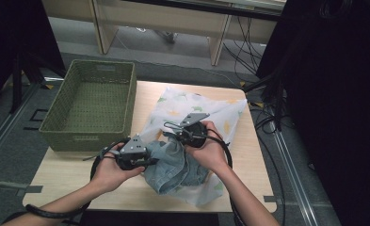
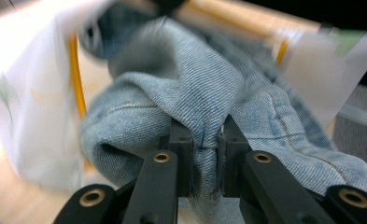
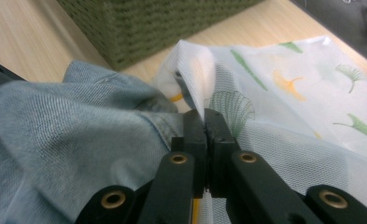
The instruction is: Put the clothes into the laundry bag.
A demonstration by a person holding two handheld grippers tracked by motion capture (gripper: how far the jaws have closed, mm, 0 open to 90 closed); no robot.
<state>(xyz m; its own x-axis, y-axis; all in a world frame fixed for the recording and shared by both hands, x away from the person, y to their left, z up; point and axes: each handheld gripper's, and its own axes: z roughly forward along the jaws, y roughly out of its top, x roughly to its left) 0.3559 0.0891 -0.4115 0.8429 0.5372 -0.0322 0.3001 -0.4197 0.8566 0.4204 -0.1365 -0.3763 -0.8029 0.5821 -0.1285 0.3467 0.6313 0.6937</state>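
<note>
Soft, limp denim garment (image 2: 181, 84) pinched at a fold by left gripper (image 2: 204, 144); right gripper (image 3: 204, 123) clamps thin mesh bag (image 3: 302, 93) edge.

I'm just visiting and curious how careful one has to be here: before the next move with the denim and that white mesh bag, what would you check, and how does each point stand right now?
1. Left gripper clamped on the denim garment: ok, a fold is pinched between its jaws.
2. Right gripper clamped on the white mesh bag: ok, jaws shut on the bag's edge.
3. Denim free of the bag: not ok, part of it lies inside the opening.
4. Green woven basket ready to receive something: ok, it stands beside the bag, nothing in it.
5. Bag safely on the table: ok, it lies well within the edges.
6. Cables clear of the fabric: cannot tell.
</note>
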